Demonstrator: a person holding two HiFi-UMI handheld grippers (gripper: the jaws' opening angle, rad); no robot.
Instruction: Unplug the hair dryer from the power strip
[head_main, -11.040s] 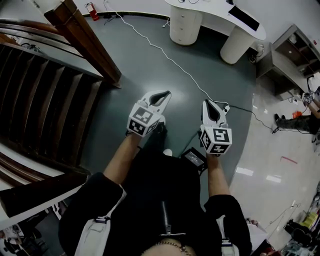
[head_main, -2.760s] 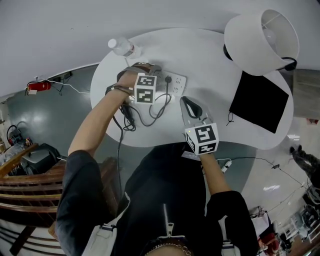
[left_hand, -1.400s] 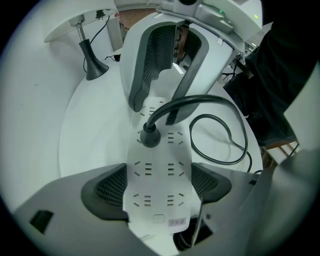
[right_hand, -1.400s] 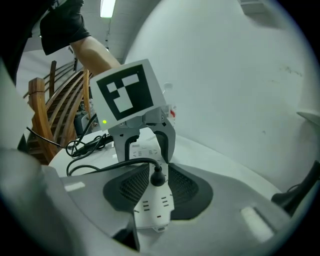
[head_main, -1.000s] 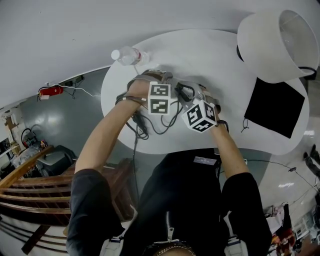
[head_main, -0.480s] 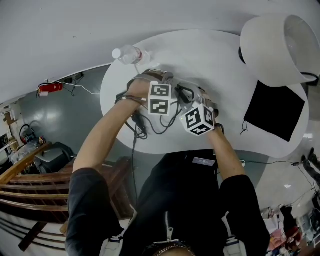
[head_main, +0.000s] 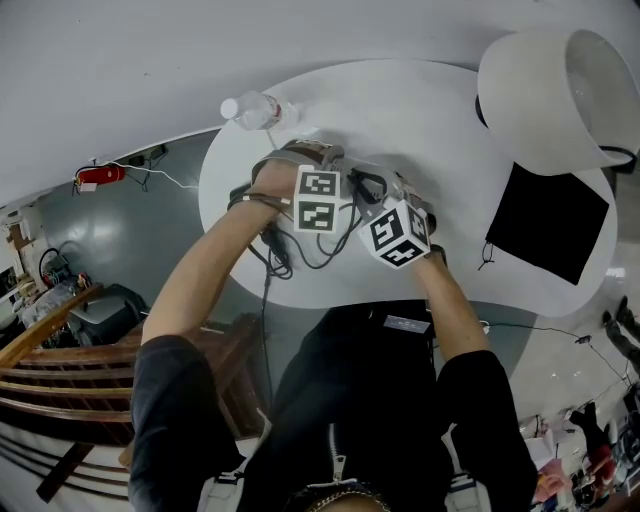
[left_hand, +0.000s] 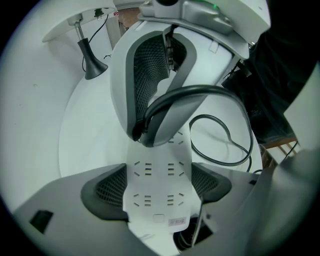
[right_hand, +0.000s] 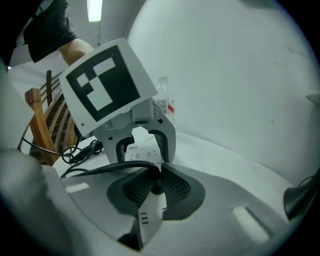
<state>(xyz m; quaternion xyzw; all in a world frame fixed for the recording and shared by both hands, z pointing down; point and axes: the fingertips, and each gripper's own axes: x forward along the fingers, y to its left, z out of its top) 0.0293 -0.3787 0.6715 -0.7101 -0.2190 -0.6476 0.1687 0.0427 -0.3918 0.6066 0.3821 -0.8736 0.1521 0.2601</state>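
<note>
Currently the power strip (left_hand: 156, 167) lies flat toward the desk's (head_main: 430, 110) left edge, its long axis running from one gripper to the other. The left gripper (left_hand: 159, 192) clamps its sides at one end. The right gripper (right_hand: 157, 172) is closed on the black plug (right_hand: 155, 189) at the other end. The cord (right_hand: 121, 165) trails leftward.

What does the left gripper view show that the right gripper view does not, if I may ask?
Only the left gripper view shows the power strip's socket face between its own jaws, the right gripper from the front, and a black lamp stand. Only the right gripper view shows its jaws shut on the plug, the left gripper astride the strip, a water bottle and wooden slats. Both show the strip, the black cord and the white table.
</note>
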